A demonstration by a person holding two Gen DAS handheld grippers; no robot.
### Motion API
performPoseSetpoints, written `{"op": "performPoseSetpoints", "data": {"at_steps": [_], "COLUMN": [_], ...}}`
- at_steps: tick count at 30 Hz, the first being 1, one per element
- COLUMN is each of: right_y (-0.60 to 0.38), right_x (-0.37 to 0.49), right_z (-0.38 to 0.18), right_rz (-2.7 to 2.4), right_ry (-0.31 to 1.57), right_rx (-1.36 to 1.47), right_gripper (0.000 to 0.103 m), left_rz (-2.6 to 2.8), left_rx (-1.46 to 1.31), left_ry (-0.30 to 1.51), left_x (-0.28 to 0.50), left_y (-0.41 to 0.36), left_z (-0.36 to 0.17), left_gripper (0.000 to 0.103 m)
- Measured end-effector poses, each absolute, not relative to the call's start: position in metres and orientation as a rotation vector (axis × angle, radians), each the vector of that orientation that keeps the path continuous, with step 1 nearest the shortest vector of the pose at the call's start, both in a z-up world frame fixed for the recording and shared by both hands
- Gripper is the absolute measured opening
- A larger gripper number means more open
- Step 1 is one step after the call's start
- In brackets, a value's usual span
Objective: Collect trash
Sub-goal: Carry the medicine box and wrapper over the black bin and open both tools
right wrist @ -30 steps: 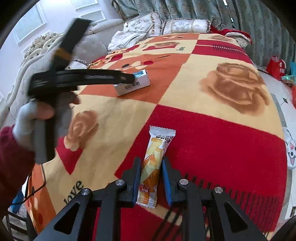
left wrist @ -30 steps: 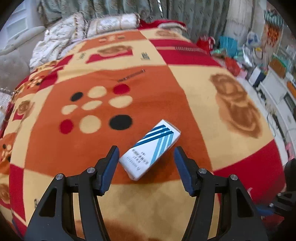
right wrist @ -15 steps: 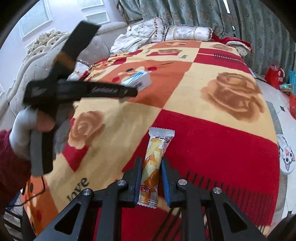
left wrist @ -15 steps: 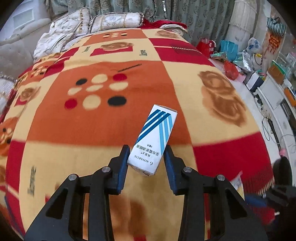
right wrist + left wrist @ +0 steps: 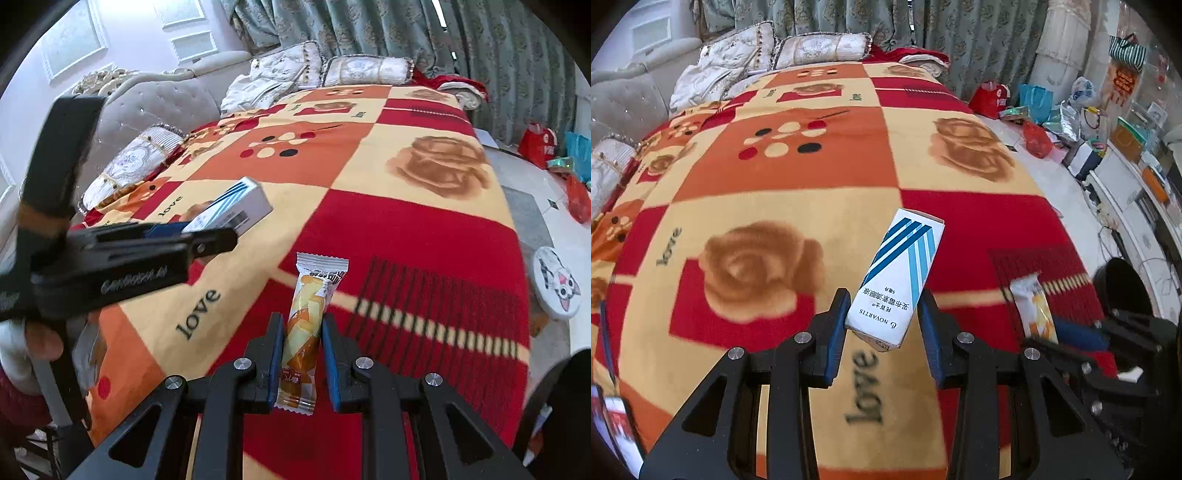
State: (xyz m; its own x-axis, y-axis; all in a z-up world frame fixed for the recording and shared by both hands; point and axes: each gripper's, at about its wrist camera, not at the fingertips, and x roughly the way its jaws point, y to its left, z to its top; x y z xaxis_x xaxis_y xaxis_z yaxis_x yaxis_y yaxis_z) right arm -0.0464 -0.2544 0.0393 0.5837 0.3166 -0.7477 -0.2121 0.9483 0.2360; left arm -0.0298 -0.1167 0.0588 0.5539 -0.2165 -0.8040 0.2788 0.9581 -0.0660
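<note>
My left gripper [image 5: 883,320] is shut on a white box with blue stripes [image 5: 897,277] and holds it above the patterned blanket [image 5: 775,177]. The box also shows in the right wrist view [image 5: 231,210], held by the left gripper [image 5: 207,229]. My right gripper [image 5: 303,354] is shut on an orange and white snack packet [image 5: 306,328] and holds it over the red part of the blanket [image 5: 406,229]. The packet also shows at the right of the left wrist view [image 5: 1032,310].
Pillows [image 5: 812,48] and a grey padded headboard [image 5: 147,107] lie at the bed's far end. Bags and clutter [image 5: 1034,110] stand on the floor to the right. A round cat-print item [image 5: 557,282] lies beside the bed. A dark round bin rim [image 5: 1123,284] shows at right.
My left gripper closed on the striped box, lifted it off the blanket and drew back toward the bed's near end. My right gripper keeps holding the snack packet, drawn back slightly.
</note>
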Motion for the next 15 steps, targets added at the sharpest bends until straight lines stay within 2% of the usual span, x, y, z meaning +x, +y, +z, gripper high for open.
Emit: {"op": "performPoseSetpoints", "data": {"at_steps": [15], "right_y": [-0.252], "right_x": [-0.052], "right_z": [0.035], "right_rz": [0.282], "right_ry": [0.925], "right_rx": [0.079], "right_gripper": [0.02], "left_rz": [-0.251], "left_rx": [0.043], "left_ry": [0.936], "left_x": [-0.065], "left_y": [-0.095], "left_z": [0.061], "left_gripper": [0.035]}}
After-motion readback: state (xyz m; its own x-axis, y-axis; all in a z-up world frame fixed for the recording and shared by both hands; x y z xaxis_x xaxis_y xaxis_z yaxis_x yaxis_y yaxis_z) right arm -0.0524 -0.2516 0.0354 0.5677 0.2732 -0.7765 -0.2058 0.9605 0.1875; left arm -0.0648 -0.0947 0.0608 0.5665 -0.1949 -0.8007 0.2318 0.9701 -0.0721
